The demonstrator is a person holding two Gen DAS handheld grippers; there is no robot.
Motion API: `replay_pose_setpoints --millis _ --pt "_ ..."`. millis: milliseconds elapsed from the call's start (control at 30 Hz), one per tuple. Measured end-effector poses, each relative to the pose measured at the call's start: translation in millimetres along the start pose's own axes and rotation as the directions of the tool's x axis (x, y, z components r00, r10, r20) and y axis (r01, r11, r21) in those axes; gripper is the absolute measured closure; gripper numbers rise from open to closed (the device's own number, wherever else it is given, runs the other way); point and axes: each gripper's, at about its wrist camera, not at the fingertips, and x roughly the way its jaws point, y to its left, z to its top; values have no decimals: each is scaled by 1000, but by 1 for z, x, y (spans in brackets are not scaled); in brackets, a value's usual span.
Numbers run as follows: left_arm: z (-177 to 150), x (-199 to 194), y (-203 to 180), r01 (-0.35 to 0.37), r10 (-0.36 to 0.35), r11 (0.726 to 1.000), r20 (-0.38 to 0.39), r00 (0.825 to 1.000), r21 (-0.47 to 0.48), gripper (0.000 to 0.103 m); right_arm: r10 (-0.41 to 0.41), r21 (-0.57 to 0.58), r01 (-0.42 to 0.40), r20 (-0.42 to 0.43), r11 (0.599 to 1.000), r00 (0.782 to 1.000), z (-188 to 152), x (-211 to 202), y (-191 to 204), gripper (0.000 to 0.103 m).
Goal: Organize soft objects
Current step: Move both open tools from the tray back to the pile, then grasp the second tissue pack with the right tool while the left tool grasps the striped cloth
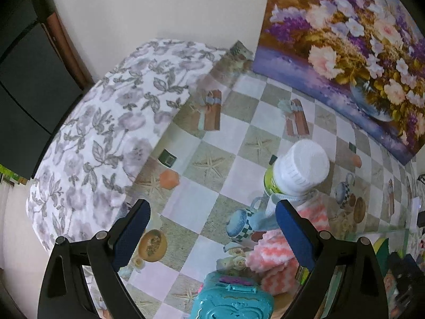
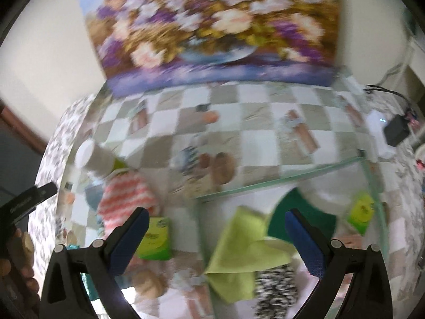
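While both jaws stand wide and empty, left gripper (image 1: 212, 228) hovers beside pink-striped cloth (image 1: 276, 255); right gripper (image 2: 216, 236) above lime cloth (image 2: 244, 250).

Pink-and-white chevron fuzzy cloth (image 1: 276, 250) lies bunched on my checkered table, near side, just right of the teal case, against the white-capped bottle. Over on the right, a lime-green cloth (image 2: 239, 250) lies spread flat, a black-and-white speckled cloth (image 2: 276, 289) touching its near edge.
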Motion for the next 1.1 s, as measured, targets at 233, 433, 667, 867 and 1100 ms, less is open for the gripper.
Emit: replay_pose_setpoints --millis 233,433,667,867,1100 --pt "-8 17 -18 54 -51 997 -66 997 47 8 36 -57 -40 -79 998 996 -14 34 38 0" --pt "-16 32 -34 82 -72 994 -128 989 79 8 70 -78 -82 -137 994 988 -23 56 54 0" --pt "-21 46 -41 96 -81 992 -182 980 77 8 108 -77 -122 -165 990 980 -29 72 62 0" --pt "-22 49 -40 97 -82 993 -192 978 66 8 128 -86 -144 -172 986 977 -32 77 67 2" --pt "-22 51 -44 114 -98 991 -200 975 70 8 154 -86 -172 -181 981 971 -36 82 69 14"
